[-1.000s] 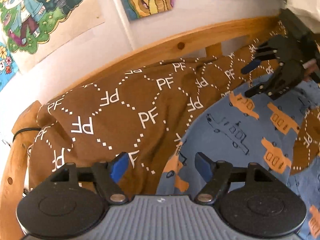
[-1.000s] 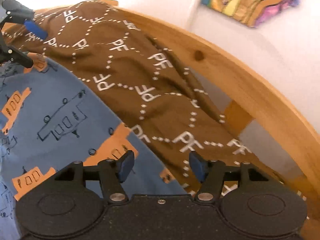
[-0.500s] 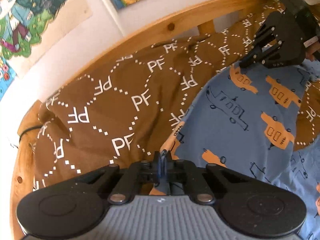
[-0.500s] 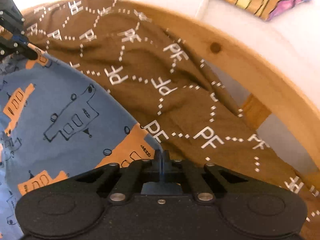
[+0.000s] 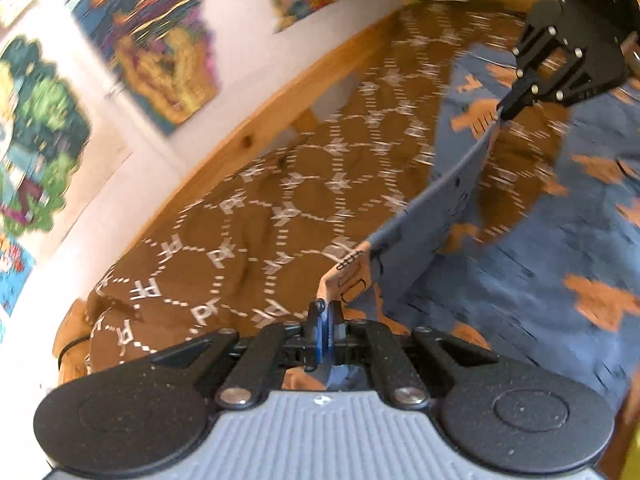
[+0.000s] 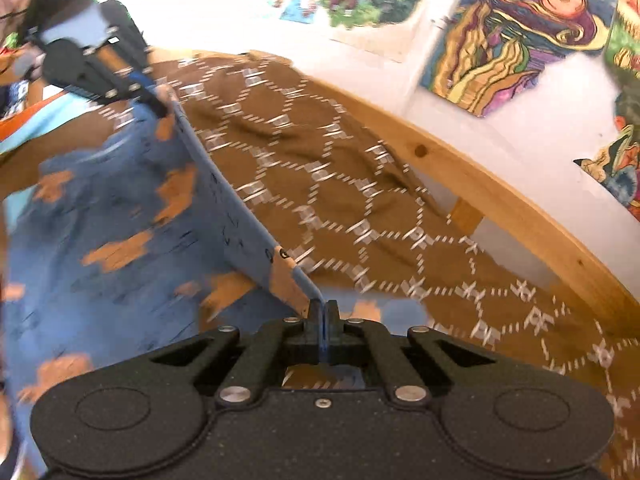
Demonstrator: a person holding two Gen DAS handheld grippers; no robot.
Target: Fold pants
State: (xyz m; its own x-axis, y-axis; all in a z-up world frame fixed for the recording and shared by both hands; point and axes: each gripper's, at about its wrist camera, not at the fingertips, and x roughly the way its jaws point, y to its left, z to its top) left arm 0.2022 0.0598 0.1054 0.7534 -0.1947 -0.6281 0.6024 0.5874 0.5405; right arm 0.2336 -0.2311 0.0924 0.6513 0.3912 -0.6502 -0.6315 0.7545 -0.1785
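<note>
Both my tongs are clenched on the pants (image 5: 500,280), one at each end of the same fabric edge. Left tongs (image 5: 325,322) pinch a corner with an orange print patch; the blue finger pads are pressed together with cloth between them. Right tongs (image 6: 323,320) grip the other corner the same way, closed tight on blue-and-orange fabric.

The edge between the two grips is pulled taut and lifted off the bed, running as a straight blue line from my left tongs up to the right tongs (image 5: 510,110) in the left view, and from my right tongs up to the left tongs (image 6: 158,106) in the right view. The rest of the pants (image 6: 100,240), blue with orange vehicle prints, hangs down from that edge and lies over the brown bedspread (image 5: 240,240) with white "PF" lettering.

The wooden bed rail (image 6: 500,196) curves behind the bedspread (image 6: 340,184). Colourful drawings (image 6: 520,36) hang on the white wall (image 5: 132,184) above it. Both frames are motion-blurred, so print detail is hard to read.
</note>
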